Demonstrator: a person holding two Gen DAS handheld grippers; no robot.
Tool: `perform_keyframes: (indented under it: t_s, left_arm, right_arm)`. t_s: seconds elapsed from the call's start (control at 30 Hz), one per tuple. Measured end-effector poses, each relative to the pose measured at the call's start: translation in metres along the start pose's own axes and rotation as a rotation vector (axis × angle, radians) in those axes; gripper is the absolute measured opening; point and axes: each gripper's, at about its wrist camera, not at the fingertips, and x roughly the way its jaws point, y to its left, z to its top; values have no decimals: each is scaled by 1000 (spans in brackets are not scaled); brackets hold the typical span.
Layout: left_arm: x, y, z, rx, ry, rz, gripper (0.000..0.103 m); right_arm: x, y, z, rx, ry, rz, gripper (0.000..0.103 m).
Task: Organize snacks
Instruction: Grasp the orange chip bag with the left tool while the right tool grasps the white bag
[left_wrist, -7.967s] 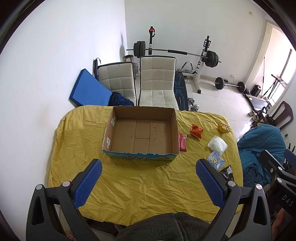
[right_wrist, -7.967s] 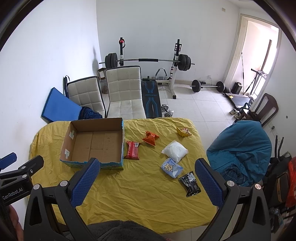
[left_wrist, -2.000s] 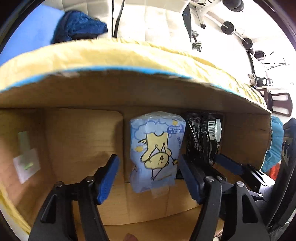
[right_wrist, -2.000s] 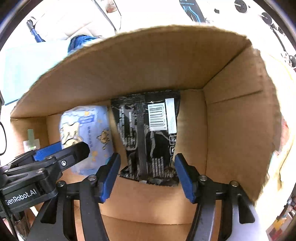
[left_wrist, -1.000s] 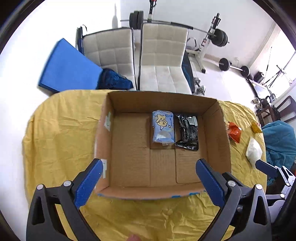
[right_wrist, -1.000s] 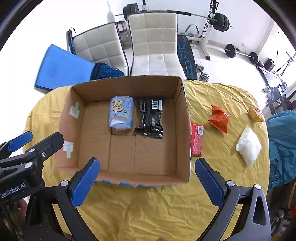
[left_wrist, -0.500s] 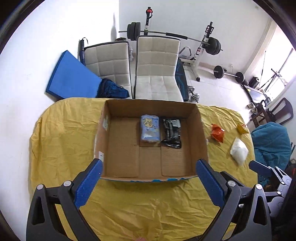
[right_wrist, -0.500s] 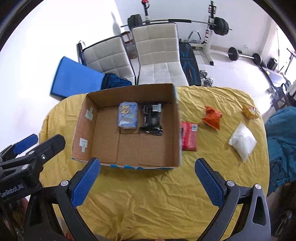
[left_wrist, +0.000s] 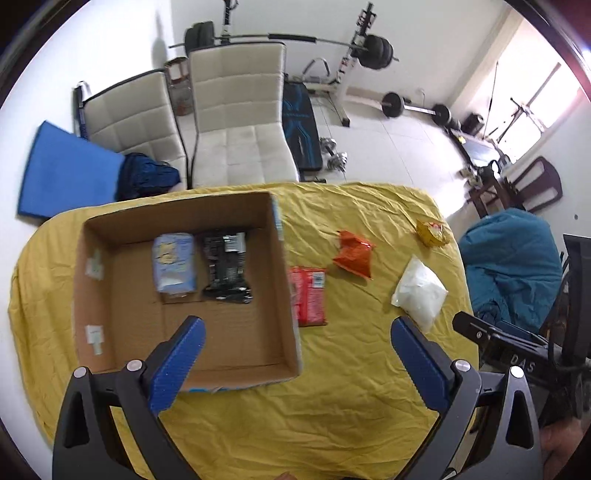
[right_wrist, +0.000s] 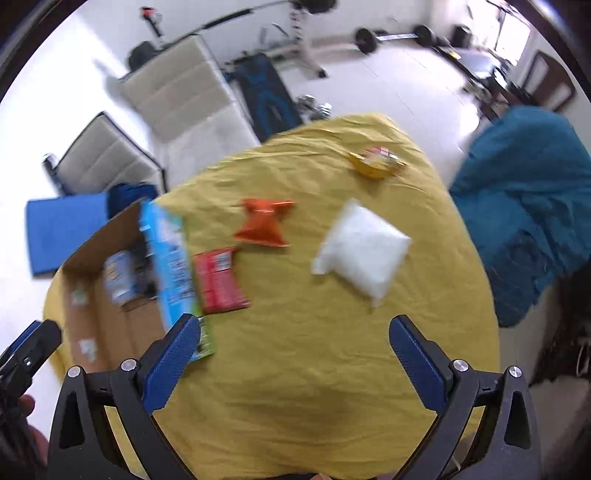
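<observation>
Both grippers had pulled back from the cardboard box (left_wrist: 184, 295) and swung toward the right side of the table (left_wrist: 332, 406) — the light-blue packet (left_wrist: 173, 262) and the black packet (left_wrist: 227, 267) now lay side by side near the box's far wall. The left gripper (left_wrist: 295, 354) and the right gripper (right_wrist: 291, 350) were wide apart and empty. Four snacks remained on the yellow cloth: the red packet (right_wrist: 218, 280) touching the box's right wall, the orange packet (right_wrist: 264, 223), the white bag (right_wrist: 364, 251) and the yellow packet (right_wrist: 375, 162) near the far right edge. Probably these were next.

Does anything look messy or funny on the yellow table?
Nothing spilled or broken. The orange packet looks crumpled, and the red packet lies right against the cardboard box wall.
</observation>
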Motion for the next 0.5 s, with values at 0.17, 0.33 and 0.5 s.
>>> perform_keyframes:
  t_s: [0.17, 0.33, 0.5]
  left_arm:
    - [67, -39, 35, 62, 96, 34, 103]
    - [133, -60, 60, 96, 189, 79, 103]
    - [188, -69, 73, 103, 273, 72, 103]
  right_arm:
    - [63, -62, 41, 124, 100, -35, 103]
    - [136, -97, 65, 291, 217, 1, 103]
    - [197, -107, 73, 397, 298, 25, 103]
